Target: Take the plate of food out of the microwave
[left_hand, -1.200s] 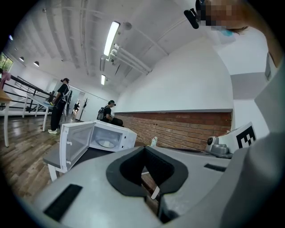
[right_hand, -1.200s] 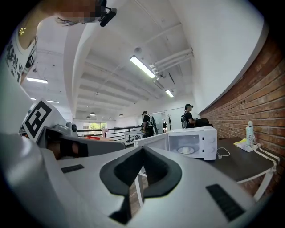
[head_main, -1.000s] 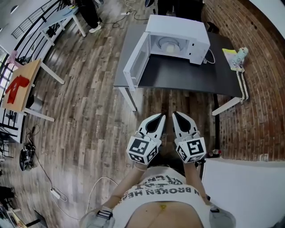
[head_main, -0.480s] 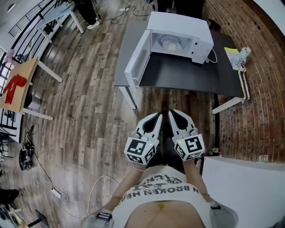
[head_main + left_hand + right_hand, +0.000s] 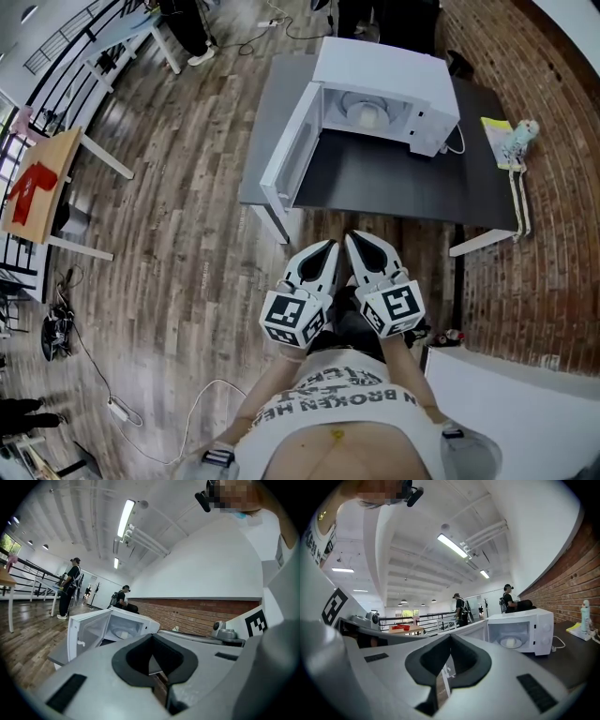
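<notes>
A white microwave (image 5: 384, 89) stands on a dark table (image 5: 412, 183), its door (image 5: 289, 155) swung open to the left. Inside it a plate with pale food (image 5: 366, 114) rests on the turntable; the plate (image 5: 511, 642) also shows in the right gripper view and more faintly in the left gripper view as the plate (image 5: 123, 633). My left gripper (image 5: 326, 251) and right gripper (image 5: 359, 242) are both shut and empty, held side by side close to my body, well short of the table's near edge.
Wooden floor lies between me and the table. A brick wall (image 5: 553, 187) runs along the right. A yellow paper and small bottle (image 5: 511, 136) sit at the table's right end. A wooden table with a red item (image 5: 37, 183) stands far left. People (image 5: 70, 585) stand beyond.
Both grippers have drifted slightly left and closer together. The microwave and table sit a little lower and further right in the head view, as the view shifted. Jaws stayed shut.
</notes>
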The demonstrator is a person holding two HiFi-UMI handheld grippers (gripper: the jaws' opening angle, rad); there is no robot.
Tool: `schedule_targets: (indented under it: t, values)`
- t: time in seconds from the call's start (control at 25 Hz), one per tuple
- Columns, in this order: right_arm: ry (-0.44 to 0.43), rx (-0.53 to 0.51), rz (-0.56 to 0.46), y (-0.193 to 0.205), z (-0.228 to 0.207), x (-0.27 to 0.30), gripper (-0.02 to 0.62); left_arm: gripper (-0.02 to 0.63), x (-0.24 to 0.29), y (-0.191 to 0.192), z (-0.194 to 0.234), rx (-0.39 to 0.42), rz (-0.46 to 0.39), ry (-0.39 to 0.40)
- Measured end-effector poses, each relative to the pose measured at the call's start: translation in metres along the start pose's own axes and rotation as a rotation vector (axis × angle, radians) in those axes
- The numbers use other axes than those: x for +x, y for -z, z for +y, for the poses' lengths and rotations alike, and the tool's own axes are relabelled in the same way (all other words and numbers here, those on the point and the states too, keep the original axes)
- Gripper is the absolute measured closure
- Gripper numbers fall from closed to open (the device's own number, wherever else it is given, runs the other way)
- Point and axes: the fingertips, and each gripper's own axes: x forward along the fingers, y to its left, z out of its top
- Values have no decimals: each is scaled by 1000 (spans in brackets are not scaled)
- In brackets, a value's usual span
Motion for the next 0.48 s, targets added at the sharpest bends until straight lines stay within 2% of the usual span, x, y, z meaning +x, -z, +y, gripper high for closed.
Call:
schedule_targets:
  t: [0.48]
  values:
    - [4,11,-26,-25,-101,46,588,598,107,-30,15,18,-10,-14]
